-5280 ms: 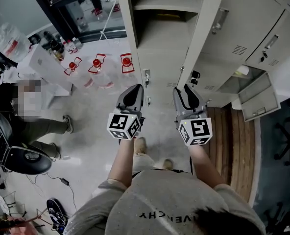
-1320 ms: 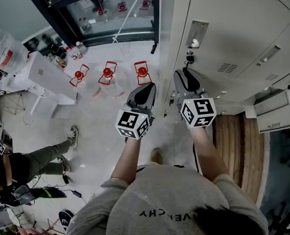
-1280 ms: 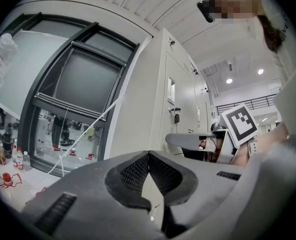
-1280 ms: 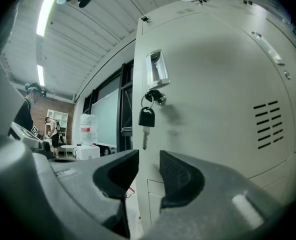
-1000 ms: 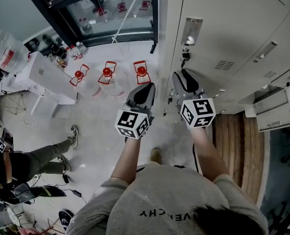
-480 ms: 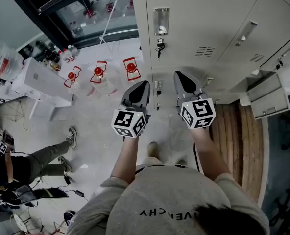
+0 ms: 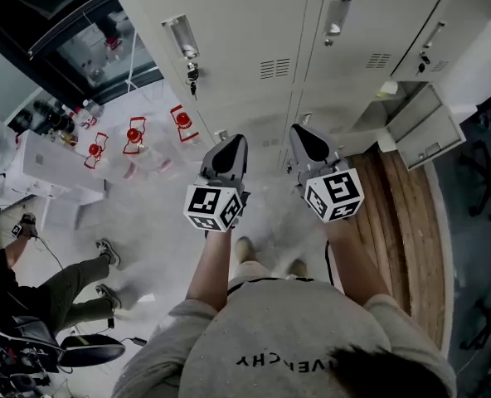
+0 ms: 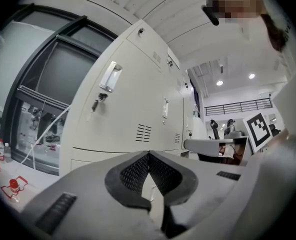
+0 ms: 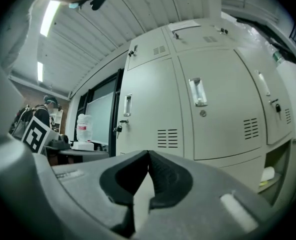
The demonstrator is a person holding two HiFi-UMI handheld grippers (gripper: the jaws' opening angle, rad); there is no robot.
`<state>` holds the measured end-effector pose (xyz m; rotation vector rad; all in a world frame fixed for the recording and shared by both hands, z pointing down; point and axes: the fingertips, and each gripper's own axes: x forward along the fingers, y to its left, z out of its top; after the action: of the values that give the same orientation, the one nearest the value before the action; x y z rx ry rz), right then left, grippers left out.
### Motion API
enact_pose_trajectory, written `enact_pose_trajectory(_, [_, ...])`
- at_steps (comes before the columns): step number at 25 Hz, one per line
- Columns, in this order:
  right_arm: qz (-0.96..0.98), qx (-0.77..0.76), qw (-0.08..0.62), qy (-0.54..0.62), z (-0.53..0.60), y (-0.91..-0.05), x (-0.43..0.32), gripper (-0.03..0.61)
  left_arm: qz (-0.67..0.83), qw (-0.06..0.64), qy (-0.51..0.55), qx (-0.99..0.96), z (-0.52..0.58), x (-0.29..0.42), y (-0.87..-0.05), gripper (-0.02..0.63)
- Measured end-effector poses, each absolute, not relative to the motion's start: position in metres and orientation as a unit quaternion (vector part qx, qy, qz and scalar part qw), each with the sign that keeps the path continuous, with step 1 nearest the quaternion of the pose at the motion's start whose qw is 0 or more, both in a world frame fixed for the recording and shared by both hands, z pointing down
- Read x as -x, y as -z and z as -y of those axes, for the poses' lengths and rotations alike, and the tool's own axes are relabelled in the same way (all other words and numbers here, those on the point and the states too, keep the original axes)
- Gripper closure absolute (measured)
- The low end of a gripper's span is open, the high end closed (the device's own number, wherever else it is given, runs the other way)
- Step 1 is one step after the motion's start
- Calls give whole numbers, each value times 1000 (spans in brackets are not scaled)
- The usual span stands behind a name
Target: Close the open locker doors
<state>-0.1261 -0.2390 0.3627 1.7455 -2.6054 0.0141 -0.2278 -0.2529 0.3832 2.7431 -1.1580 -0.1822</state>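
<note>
At the far left, clear water jugs with red caps (image 7: 133, 135) stand on the pale floor, well away from the job. Next comes the bank of pale grey metal lockers (image 7: 254, 23). The two tall doors ahead of the person sit flush, so they seem to need no attention. The left gripper (image 7: 229, 149) is held level in front of that bank, its jaws pressed together with nothing between them. A closed claw makes a blunt pusher, which suits shoving a door better than gripping one. The right gripper (image 7: 305, 139), beside it and likewise aimed at the lockers, is also fully closed and empty. Further right, by the strip of brown wooden flooring (image 7: 407, 222), the small grey lower locker door (image 7: 428, 131) stands swung outwards, well apart from both grippers. A pale object (image 7: 386, 88) sits at its compartment; what it is I cannot make out. That door looks like the next target, and the right gripper is the nearer one.
</note>
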Motion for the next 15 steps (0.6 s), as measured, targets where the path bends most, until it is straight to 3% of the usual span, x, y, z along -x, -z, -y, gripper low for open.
enact_pose_trajectory(15, [776, -631, 1, -9, 141, -365, -65, 578, 285, 81, 50, -954, 183, 26, -380, 615])
